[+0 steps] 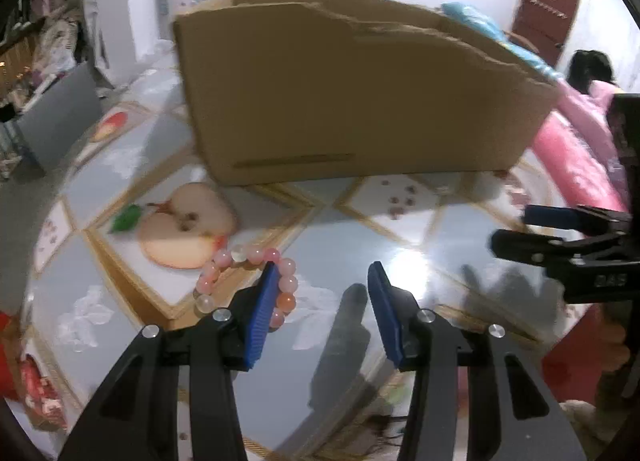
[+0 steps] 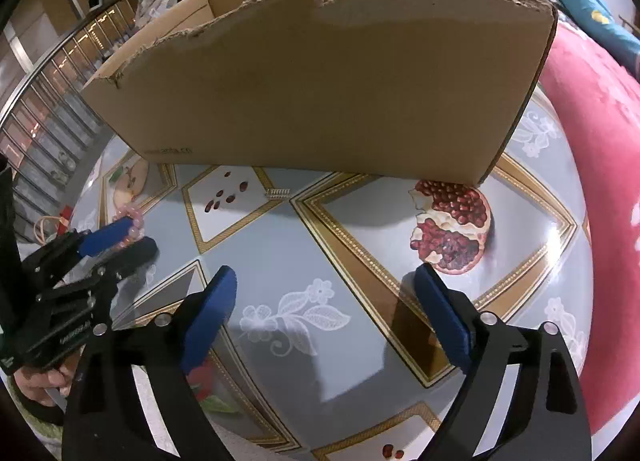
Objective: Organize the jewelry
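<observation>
Left gripper (image 1: 324,273) hangs over the table with its blue pads partly apart and nothing pinched between them. Its left pad (image 1: 262,317) overlaps the right edge of the pink bead bracelet (image 1: 224,261), which lies on the tablecloth (image 1: 332,229) beside a printed apple half; whether the pad touches the beads I cannot tell.

Right gripper (image 2: 324,281) stands with its jaws spread wide and holding nothing, only bare cloth with a white flower print between the pads. A printed pomegranate (image 2: 452,229) lies just beyond its right finger.

Behind both tools a cardboard box (image 2: 320,81) with a torn top edge stands upright on the cloth. A small metal strip (image 2: 279,193), too small to identify, lies near its base. Pink bedding (image 2: 600,181) borders the table on the right, and a reddish door (image 1: 546,9) shows in the far wall
</observation>
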